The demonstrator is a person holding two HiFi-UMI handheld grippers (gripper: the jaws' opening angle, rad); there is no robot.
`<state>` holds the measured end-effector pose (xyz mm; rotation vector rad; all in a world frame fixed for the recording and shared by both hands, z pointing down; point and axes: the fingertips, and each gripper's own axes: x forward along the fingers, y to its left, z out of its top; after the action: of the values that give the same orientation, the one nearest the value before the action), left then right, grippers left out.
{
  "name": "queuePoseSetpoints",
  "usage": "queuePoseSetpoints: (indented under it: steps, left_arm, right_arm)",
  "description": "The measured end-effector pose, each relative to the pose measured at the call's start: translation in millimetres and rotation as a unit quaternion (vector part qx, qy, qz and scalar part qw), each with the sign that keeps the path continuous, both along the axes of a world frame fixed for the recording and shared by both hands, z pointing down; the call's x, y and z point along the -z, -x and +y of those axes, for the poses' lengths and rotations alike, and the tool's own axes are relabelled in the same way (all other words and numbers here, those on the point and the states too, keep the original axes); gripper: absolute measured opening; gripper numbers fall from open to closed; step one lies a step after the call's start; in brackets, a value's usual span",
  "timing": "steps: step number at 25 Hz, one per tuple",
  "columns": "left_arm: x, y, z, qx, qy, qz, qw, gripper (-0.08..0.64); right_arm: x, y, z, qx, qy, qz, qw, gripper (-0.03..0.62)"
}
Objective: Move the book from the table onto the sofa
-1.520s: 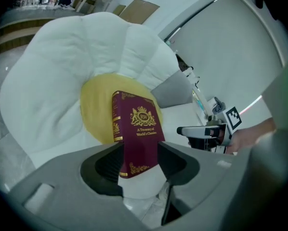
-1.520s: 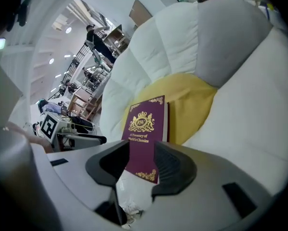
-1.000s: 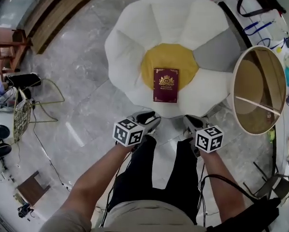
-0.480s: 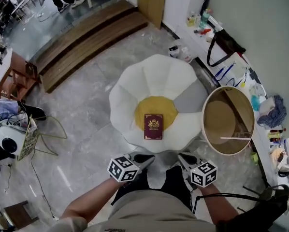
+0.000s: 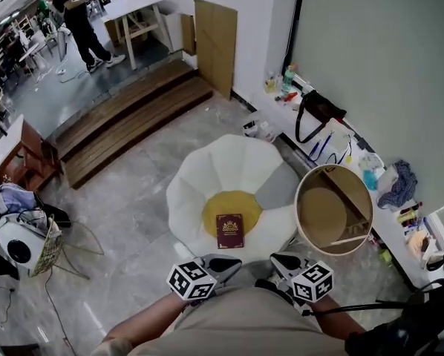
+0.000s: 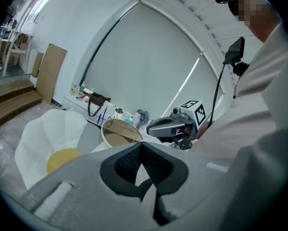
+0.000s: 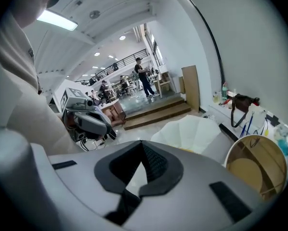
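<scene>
Since a second ago both grippers have lifted well clear of the white petal-shaped sofa (image 5: 207,176), leaving the maroon hardback book (image 5: 230,231) with its gold crest flat on the sofa's yellow centre. Its long axis runs from the sofa's near edge toward its back, cover top pointing backward. At the sofa's near side, the left gripper (image 5: 223,262) and right gripper (image 5: 285,260) have jaws closed together, empty.

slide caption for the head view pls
Book rests on the flower sofa; left tongs and right tongs hang shut, empty.
</scene>
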<state>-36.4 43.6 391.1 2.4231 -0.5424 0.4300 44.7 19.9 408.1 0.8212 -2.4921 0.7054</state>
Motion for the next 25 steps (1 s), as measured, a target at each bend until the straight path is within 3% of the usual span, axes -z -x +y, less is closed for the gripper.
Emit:
queuePoseSetpoints:
  steps: [16, 25]
  left_arm:
    - [14, 25, 4, -0.011, -0.021, 0.003, 0.9997, 0.008]
    - [15, 25, -5, -0.005, -0.021, 0.011, 0.9997, 0.008]
  right_arm:
    - [28, 25, 22, -0.02, -0.037, -0.009, 0.999, 0.012]
    - [37, 17, 12, -0.03, -0.048, -0.004, 0.998, 0.012]
